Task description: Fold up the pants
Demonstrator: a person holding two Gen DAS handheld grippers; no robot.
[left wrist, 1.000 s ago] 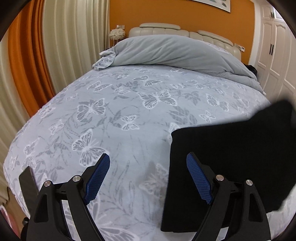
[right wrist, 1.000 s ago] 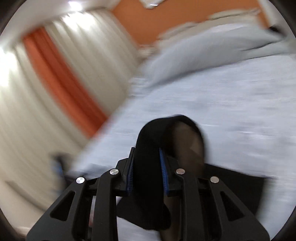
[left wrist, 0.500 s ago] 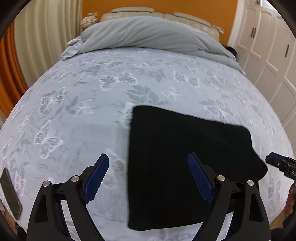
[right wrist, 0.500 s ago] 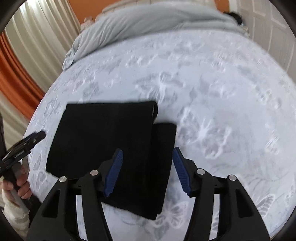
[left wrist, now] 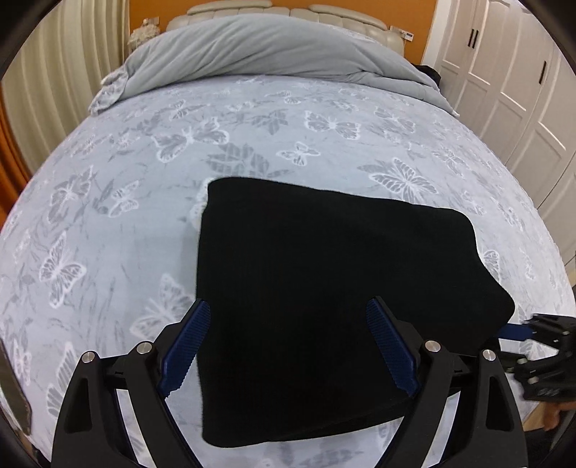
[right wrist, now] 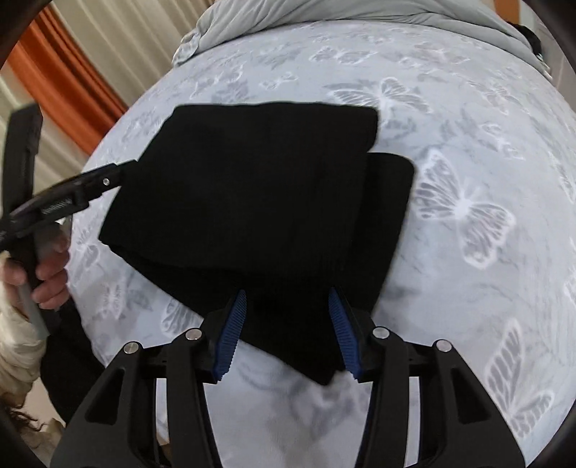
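The black pants lie folded into a flat rectangle on the butterfly-print bed sheet. In the right wrist view the pants show an upper layer over a wider lower layer. My left gripper is open above the near edge of the pants and holds nothing. My right gripper is open above the near corner of the pants and holds nothing. Each gripper shows in the other's view: the right one at the pants' right edge, the left one at their left edge.
A grey duvet is bunched at the head of the bed against a beige headboard. White wardrobe doors stand to the right. Cream and orange curtains hang to the left. A dark phone lies at the bed's left edge.
My right gripper carried the pants' end over, let it go and opened; the fold now lies flat. My left gripper has moved in over the pants' near edge, still open.
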